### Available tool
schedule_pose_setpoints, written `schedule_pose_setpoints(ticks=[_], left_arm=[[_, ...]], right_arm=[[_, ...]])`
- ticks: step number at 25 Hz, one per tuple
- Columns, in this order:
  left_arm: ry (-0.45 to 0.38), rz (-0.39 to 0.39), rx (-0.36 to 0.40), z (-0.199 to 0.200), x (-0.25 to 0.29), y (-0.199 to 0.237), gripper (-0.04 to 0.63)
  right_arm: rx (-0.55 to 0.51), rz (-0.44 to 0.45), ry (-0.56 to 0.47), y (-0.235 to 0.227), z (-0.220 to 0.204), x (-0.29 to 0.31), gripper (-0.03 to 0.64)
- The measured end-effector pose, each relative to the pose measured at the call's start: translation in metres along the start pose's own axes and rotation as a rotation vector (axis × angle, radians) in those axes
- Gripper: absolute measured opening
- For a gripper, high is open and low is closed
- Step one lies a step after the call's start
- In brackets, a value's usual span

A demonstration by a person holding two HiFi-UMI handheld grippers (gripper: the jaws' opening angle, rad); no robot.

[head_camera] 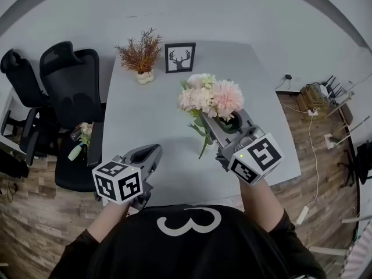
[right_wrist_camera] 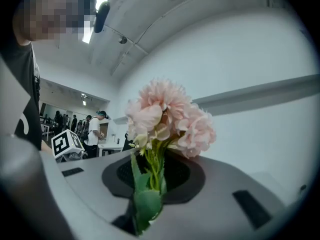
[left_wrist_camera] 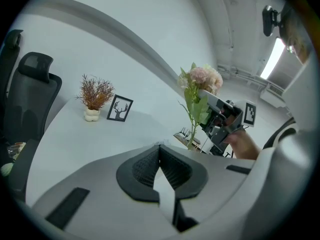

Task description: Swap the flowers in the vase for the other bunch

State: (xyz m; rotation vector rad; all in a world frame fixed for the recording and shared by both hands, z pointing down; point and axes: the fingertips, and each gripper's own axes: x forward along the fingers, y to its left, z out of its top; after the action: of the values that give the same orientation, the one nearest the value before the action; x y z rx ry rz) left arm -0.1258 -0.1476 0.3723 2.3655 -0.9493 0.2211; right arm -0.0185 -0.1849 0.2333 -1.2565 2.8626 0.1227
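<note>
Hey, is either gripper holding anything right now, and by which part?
The right gripper holds the pink flower bunch by its green stems, clamped between its fingers. The left gripper holds nothing.

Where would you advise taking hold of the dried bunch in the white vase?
Probably low on the dried bunch, where its stems gather above the white vase, coming from the near left: the sprigs fan wide above, and the deer picture stands close at right.

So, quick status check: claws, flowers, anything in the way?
Right claw shut on pink bunch stems, above table. Left claw shut, empty. Vase holds rust-brown sprigs. Only deer picture beside vase.
</note>
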Motion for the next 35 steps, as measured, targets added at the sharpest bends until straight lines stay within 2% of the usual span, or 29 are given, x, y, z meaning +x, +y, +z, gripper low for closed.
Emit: schedule_pose_setpoints(ticks=[9,14,18,26,31,35], left_arm=[[0.032,0.002,0.014,-0.004,0.011,-0.019,0.011],[0.041,0.034,-0.005,-0.008,0.009,-0.013,0.011],[0.044,0.053,-0.025,-0.014,0.01,-0.009,0.011],[0.055,0.089,-0.07,-0.027,0.007,0.004,0.011],[0.052,0.107,-0.093,-0.03,0.006,0.013,0.011],[0.047,0.103,-0.101,-0.032,0.009,0.012,0.011]], right_arm=[[-0.113,-0.052,-0.129,-0.021,0.02,-0.03,0.081],[-0.221,-0.058,-0.136,-0.023,0.007,-0.029,0.081],[-0.254,-0.065,-0.139,-0.029,-0.014,-0.027,0.078],[-0.198,-0.052,-0.141,-0.036,-0.052,-0.022,0.077],[-0.192,-0.054,-0.09,-0.039,-0.083,-0.02,0.077],[-0.148,-0.067,-0.071,-0.043,-0.1,-0.021,0.077]])
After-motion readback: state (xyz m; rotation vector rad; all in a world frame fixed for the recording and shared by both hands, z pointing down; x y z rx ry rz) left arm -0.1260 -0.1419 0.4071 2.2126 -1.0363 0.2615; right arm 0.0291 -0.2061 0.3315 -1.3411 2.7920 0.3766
